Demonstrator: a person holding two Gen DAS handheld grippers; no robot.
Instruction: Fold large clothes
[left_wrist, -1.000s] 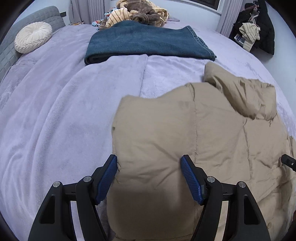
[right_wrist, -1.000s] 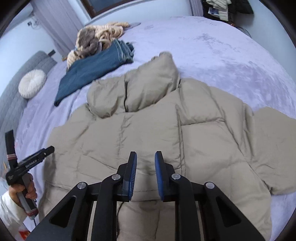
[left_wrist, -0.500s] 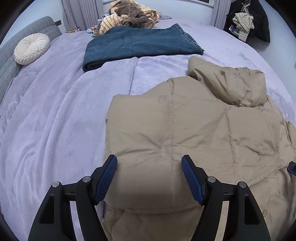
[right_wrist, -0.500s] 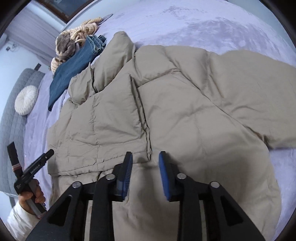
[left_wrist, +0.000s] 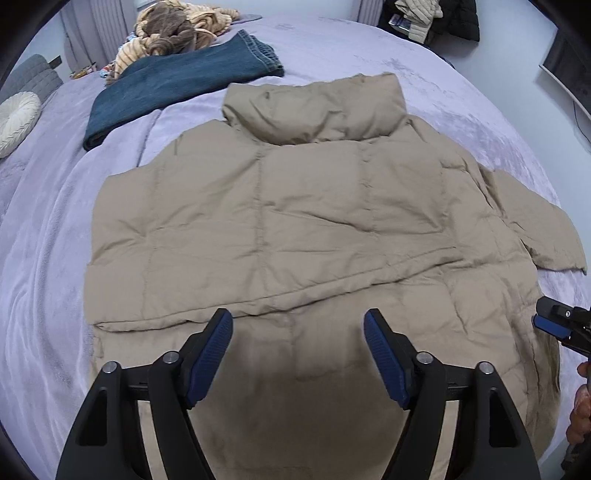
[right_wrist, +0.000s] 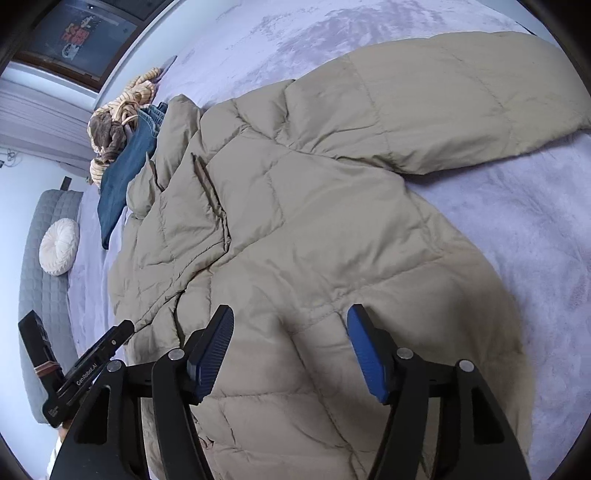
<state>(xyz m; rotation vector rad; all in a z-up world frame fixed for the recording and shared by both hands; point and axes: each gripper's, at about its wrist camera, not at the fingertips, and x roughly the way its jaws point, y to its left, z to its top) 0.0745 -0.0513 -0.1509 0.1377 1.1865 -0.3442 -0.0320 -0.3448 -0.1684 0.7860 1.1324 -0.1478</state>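
Observation:
A large tan puffer jacket (left_wrist: 295, 221) lies flat on the lilac bed, hood (left_wrist: 314, 107) toward the far end. Its left side is folded over onto the body; its right sleeve (right_wrist: 443, 103) lies spread out to the right. My left gripper (left_wrist: 297, 343) is open and empty, just above the jacket's near part. My right gripper (right_wrist: 290, 343) is open and empty over the jacket's lower right part, near the hem. The right gripper also shows at the right edge of the left wrist view (left_wrist: 554, 325), and the left gripper at the lower left of the right wrist view (right_wrist: 92, 365).
Folded blue jeans (left_wrist: 177, 85) and a heap of striped and brown clothes (left_wrist: 173, 33) lie at the far end of the bed (left_wrist: 48, 258). A round cream cushion (left_wrist: 16, 122) rests on a grey headboard at left. Dark clothes (left_wrist: 436, 18) hang at back right.
The right gripper has opened from nearly shut and moved right toward the jacket's lower right side. The left gripper, open throughout, has pulled back and swung right, so the whole jacket shows.

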